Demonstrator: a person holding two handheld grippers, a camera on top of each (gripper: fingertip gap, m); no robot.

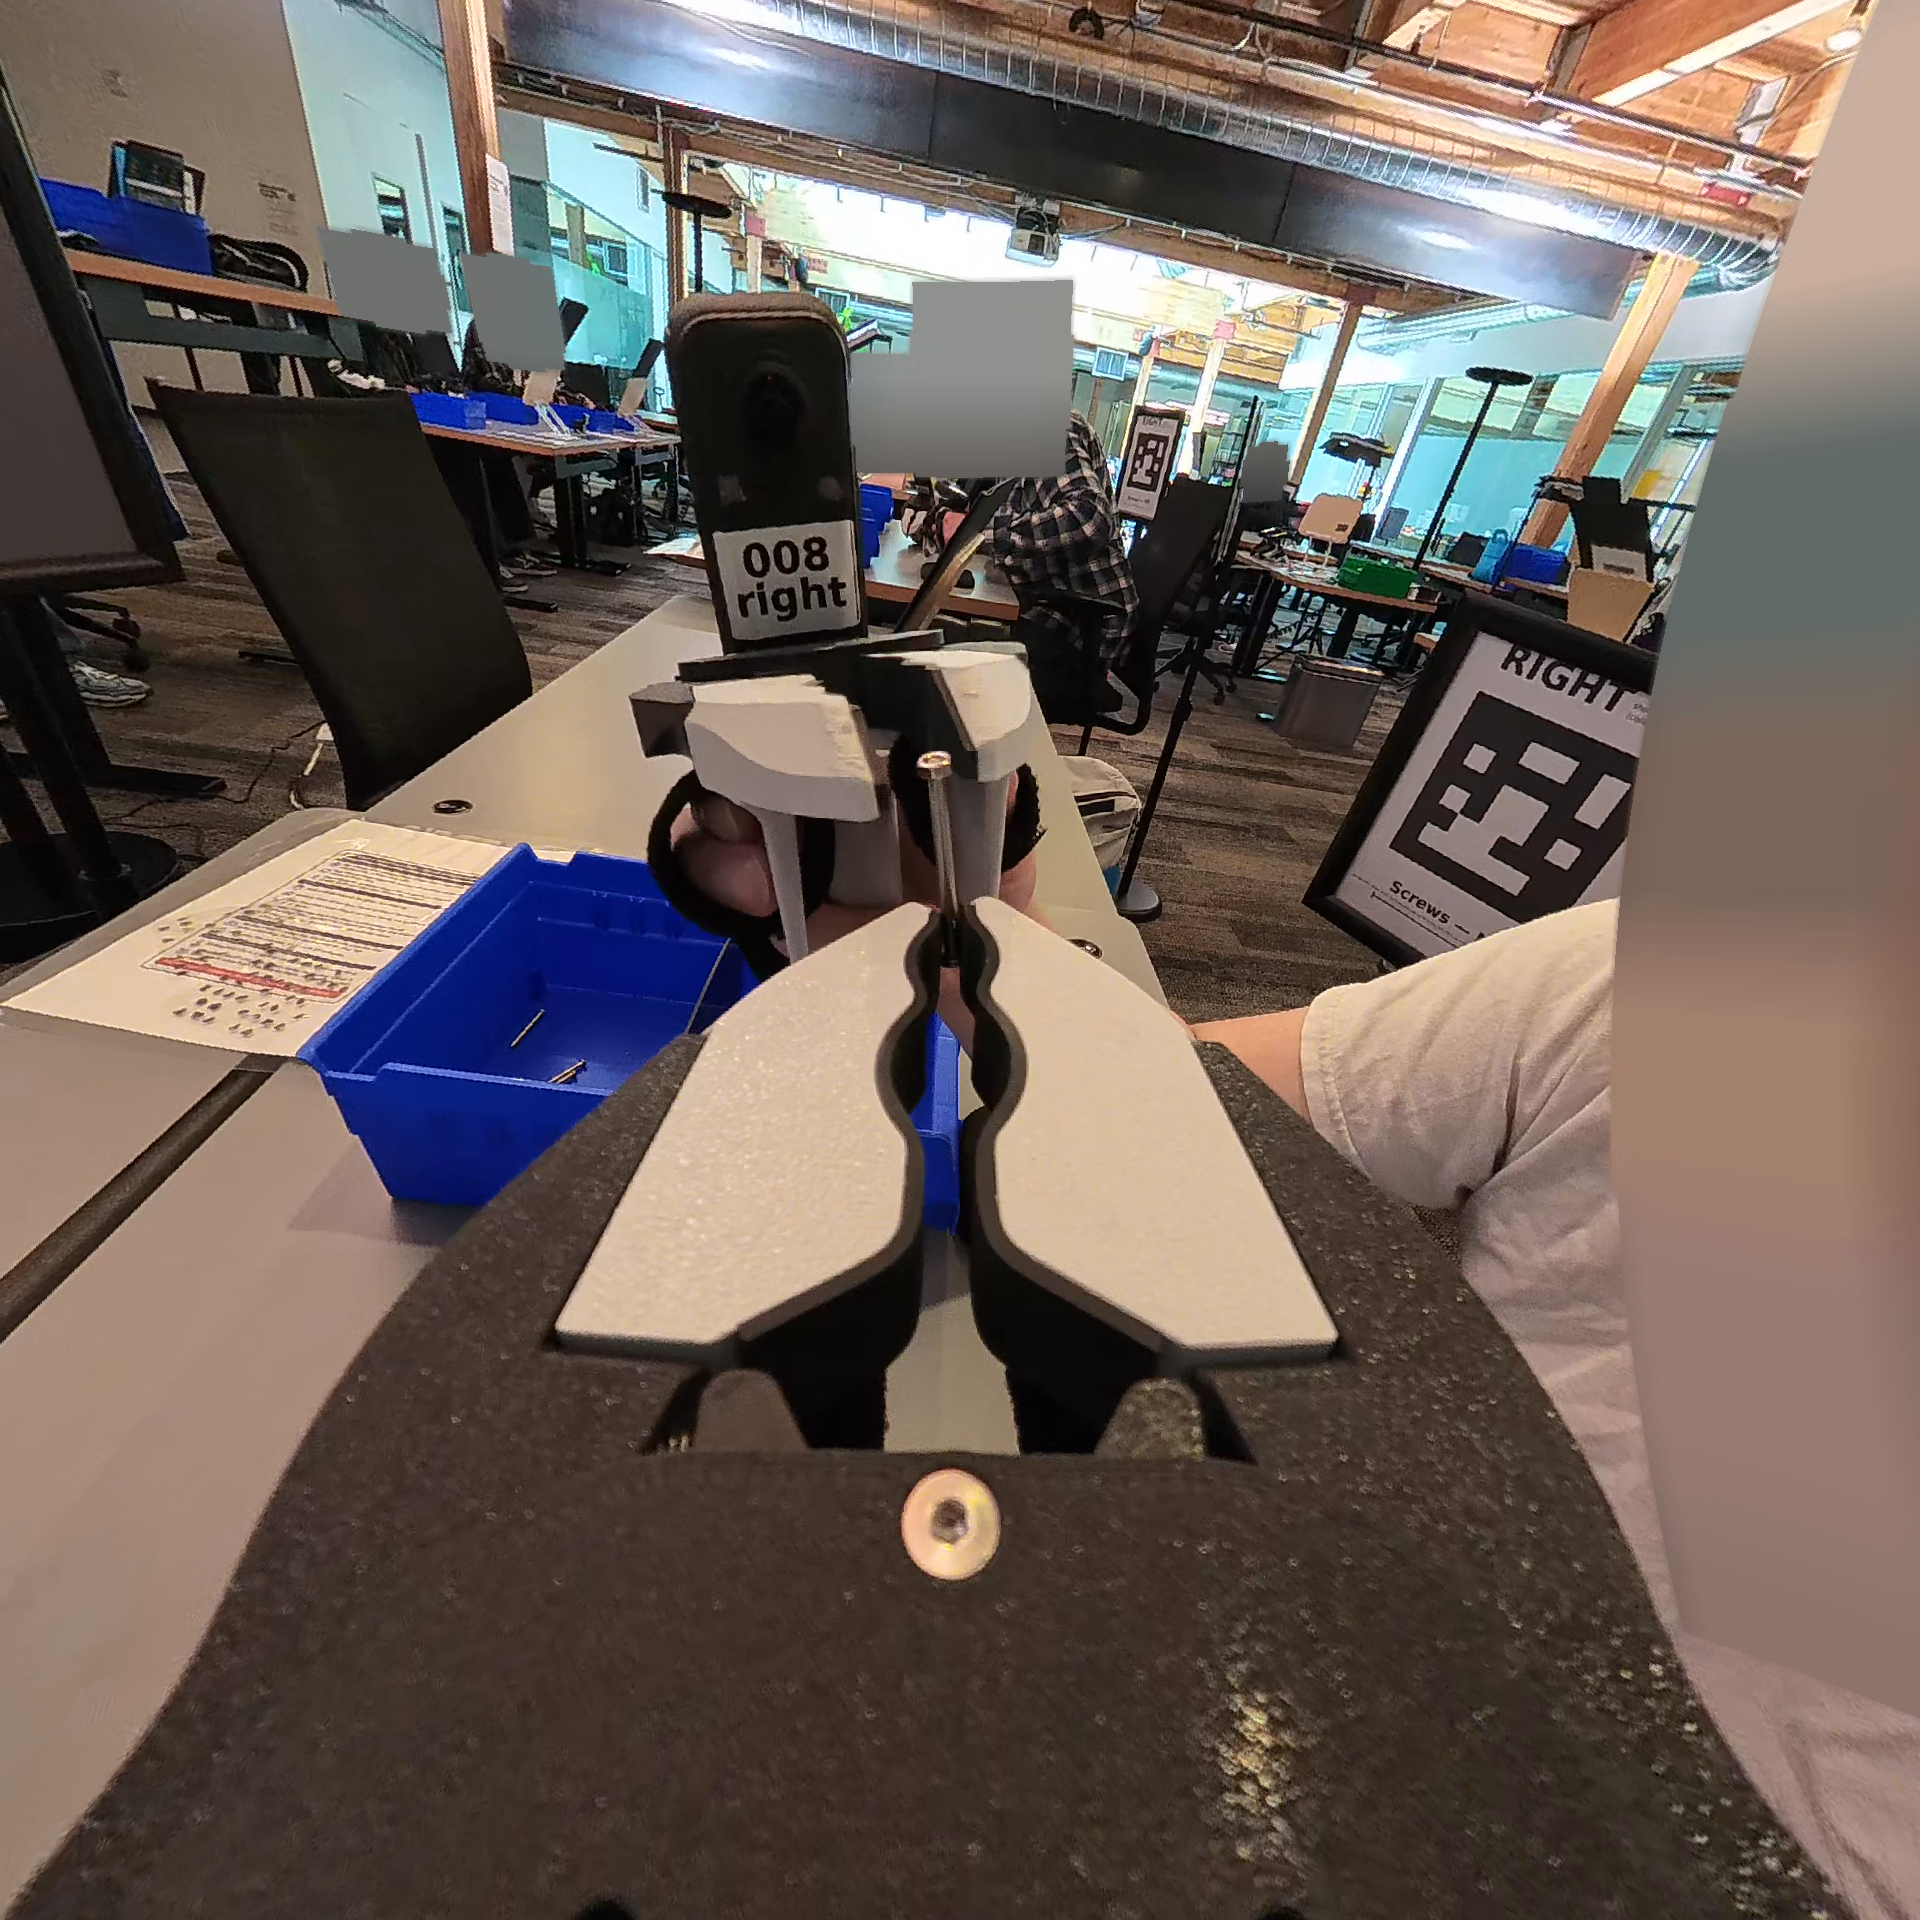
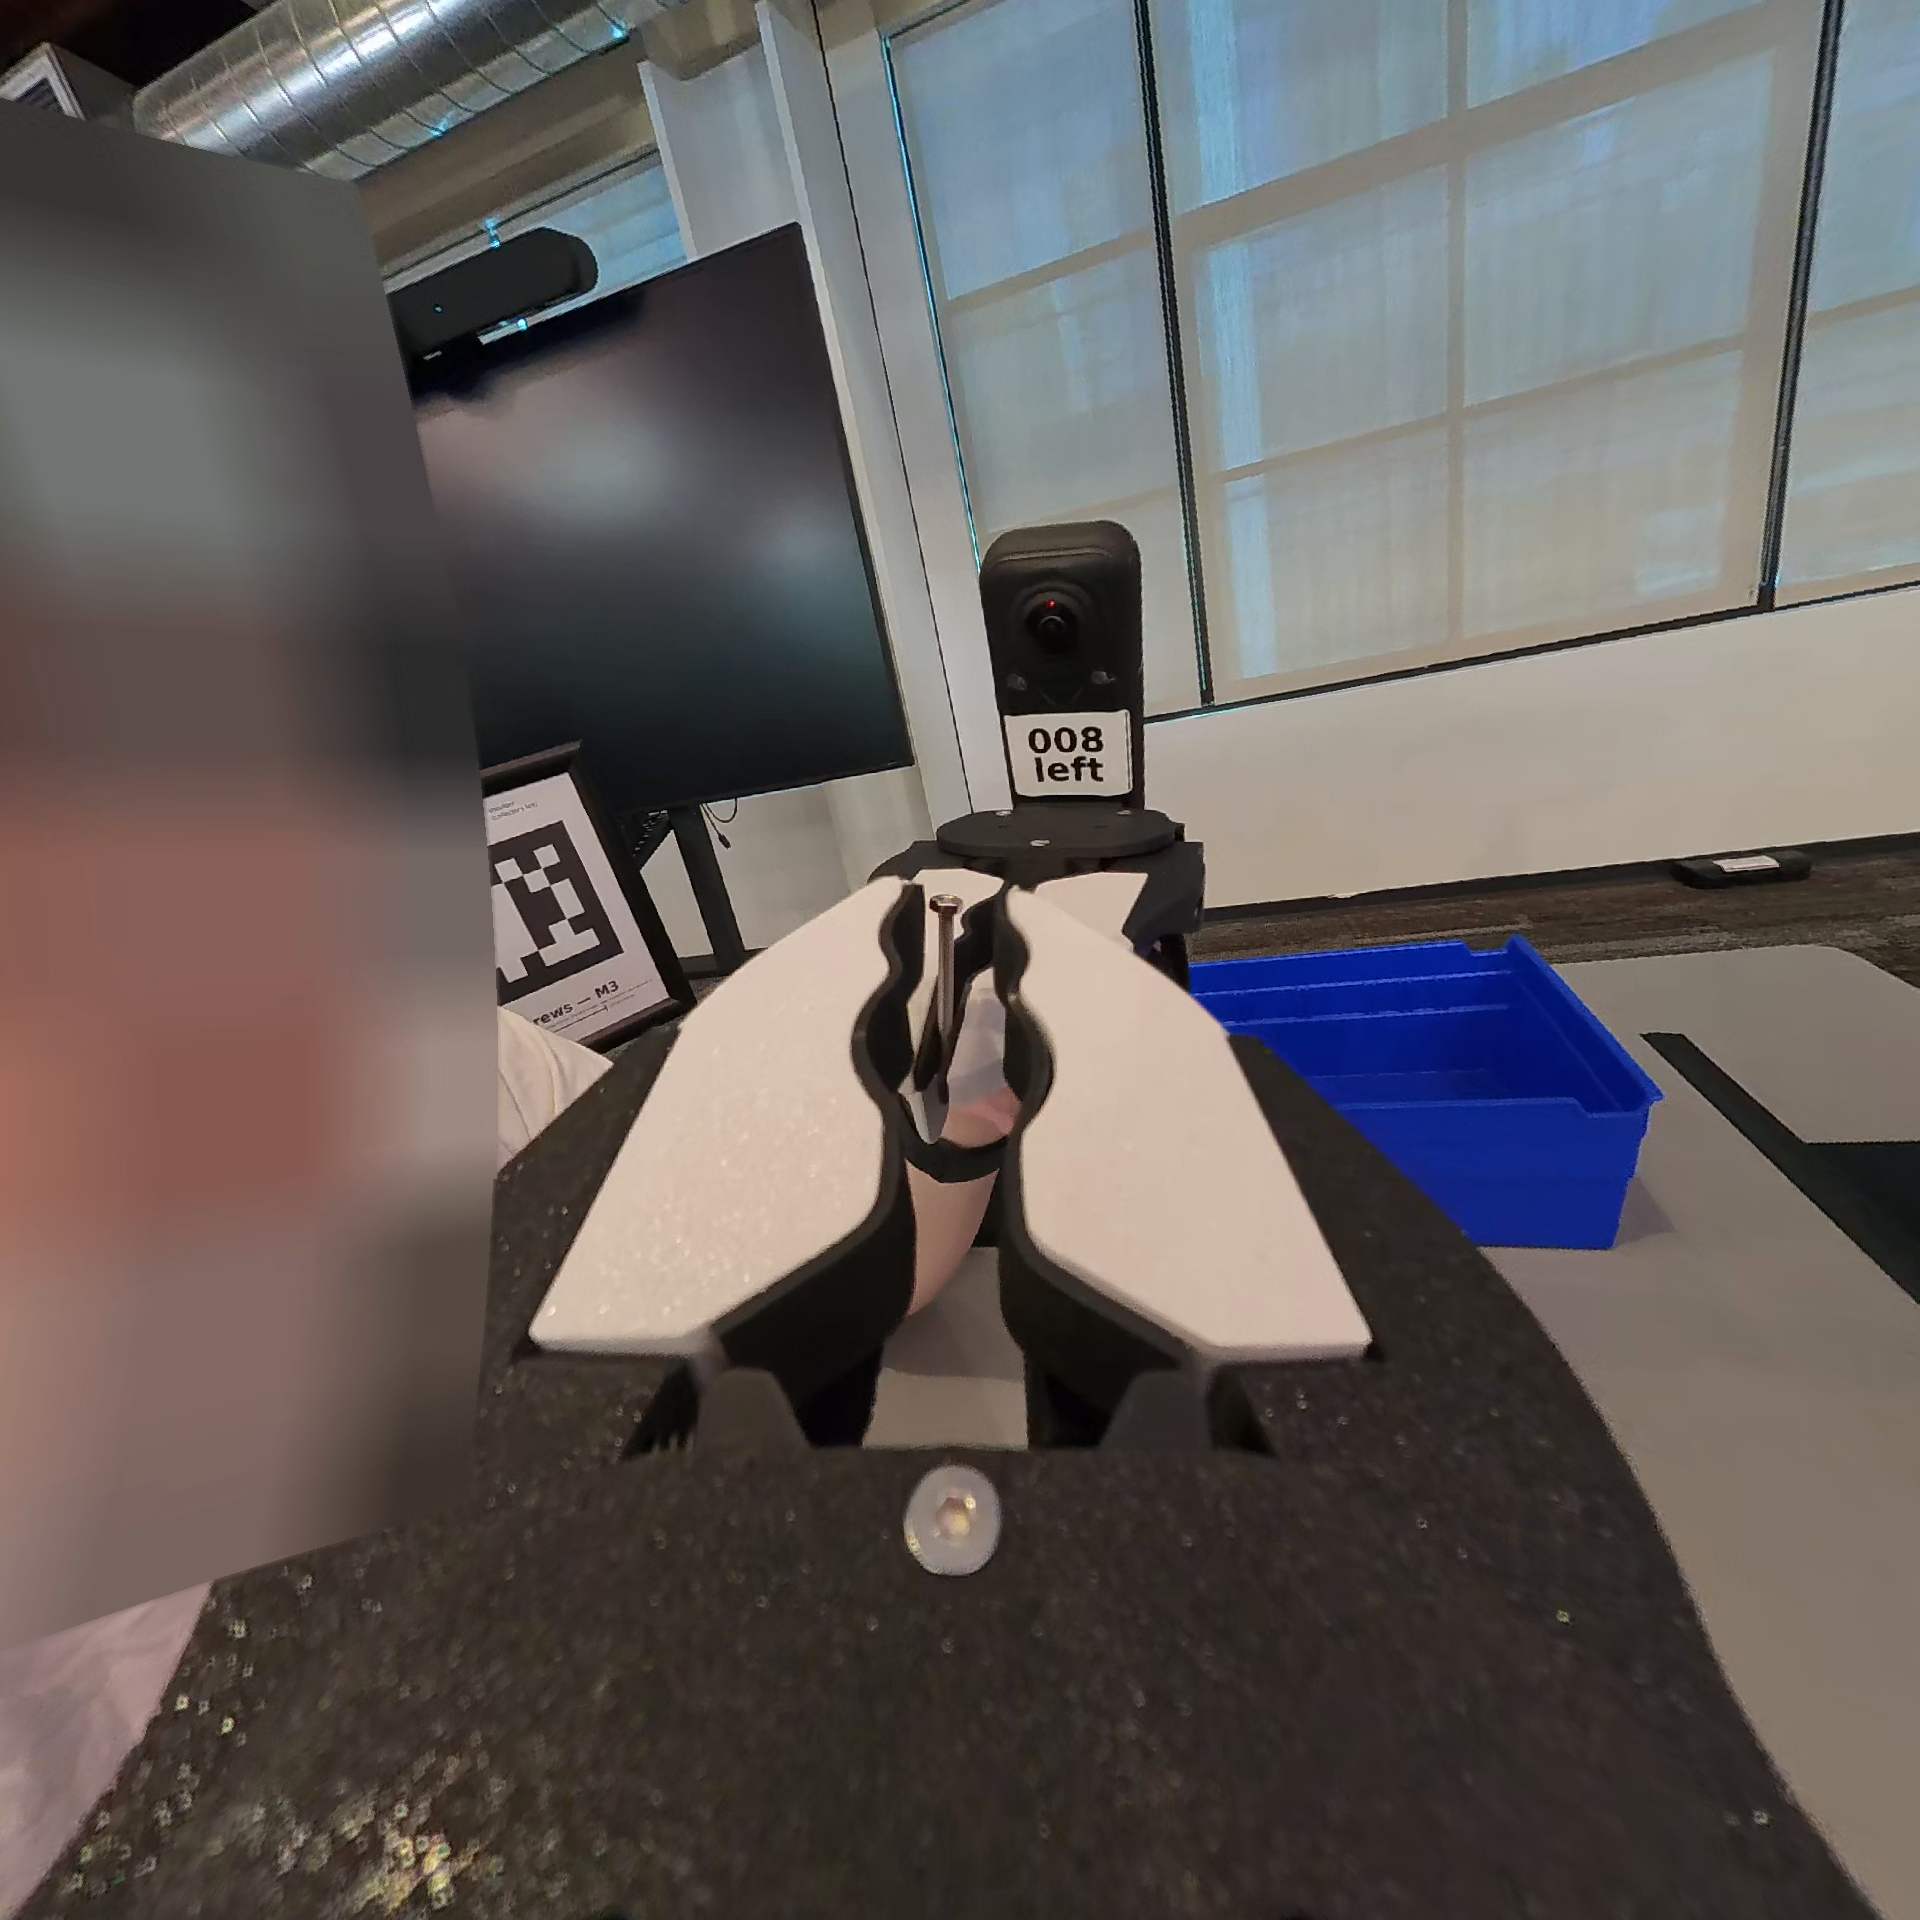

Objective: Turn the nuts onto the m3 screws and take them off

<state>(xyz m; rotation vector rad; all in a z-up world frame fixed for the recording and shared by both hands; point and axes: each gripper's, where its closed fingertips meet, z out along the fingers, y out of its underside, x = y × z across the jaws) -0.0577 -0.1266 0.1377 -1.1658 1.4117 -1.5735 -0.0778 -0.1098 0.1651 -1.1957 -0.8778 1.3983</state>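
Here the left gripper (image 1: pixel 948 940) and the right gripper (image 2: pixel 961 914) face each other above the grey tabletop (image 1: pixel 156 1195). The left gripper's white fingers (image 1: pixel 790 1122) are closed on the lower end of a long thin screw (image 1: pixel 943 831), which stands upright with its head at the top. In the right wrist view the same screw (image 2: pixel 943 987) appears between the right gripper's nearly closed fingers (image 2: pixel 769 1122); whether they actually grip it cannot be told. No nut can be made out on the screw. A blue bin (image 1: pixel 520 1039) sits on the tabletop beside a printed sheet (image 1: pixel 260 925) at its far left edge; two more screws (image 1: pixel 551 1049) lie inside.
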